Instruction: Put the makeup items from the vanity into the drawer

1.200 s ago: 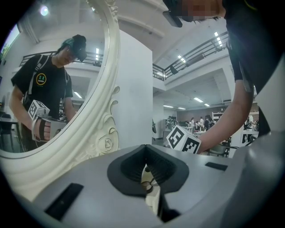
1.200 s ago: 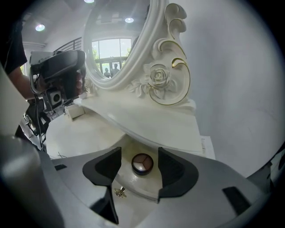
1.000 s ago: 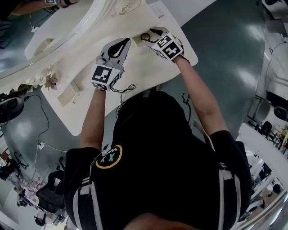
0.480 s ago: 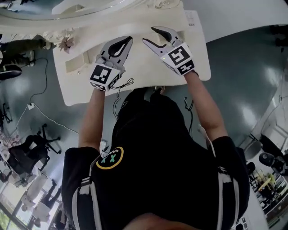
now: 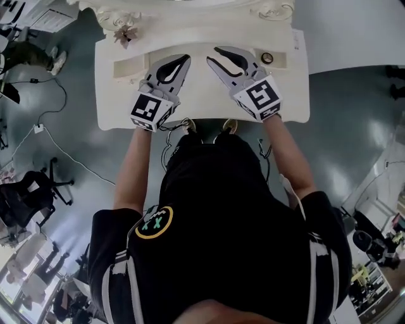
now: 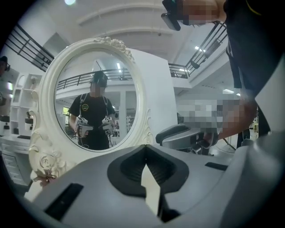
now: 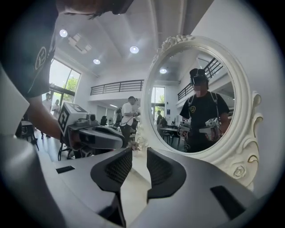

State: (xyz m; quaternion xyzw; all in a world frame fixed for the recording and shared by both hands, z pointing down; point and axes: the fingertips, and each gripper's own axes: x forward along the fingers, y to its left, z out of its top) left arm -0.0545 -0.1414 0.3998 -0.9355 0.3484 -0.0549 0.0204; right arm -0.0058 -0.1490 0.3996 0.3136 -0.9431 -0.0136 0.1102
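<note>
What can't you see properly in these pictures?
- Drawer: shows in no view; the head view gives only the top of the vanity.
- Small round item on the vanity, head view: too small to identify.
- Mirror, head view: cut off by the top edge.

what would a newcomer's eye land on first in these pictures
First, the two grey grippers with marker cubes, held side by side over the white vanity: the left gripper is shut, and the right gripper has its jaws closing with nothing between them. Next, the ornate white oval mirror stands straight ahead in both gripper views, reflecting the person holding them. A small round item sits at the vanity's back right.
</note>
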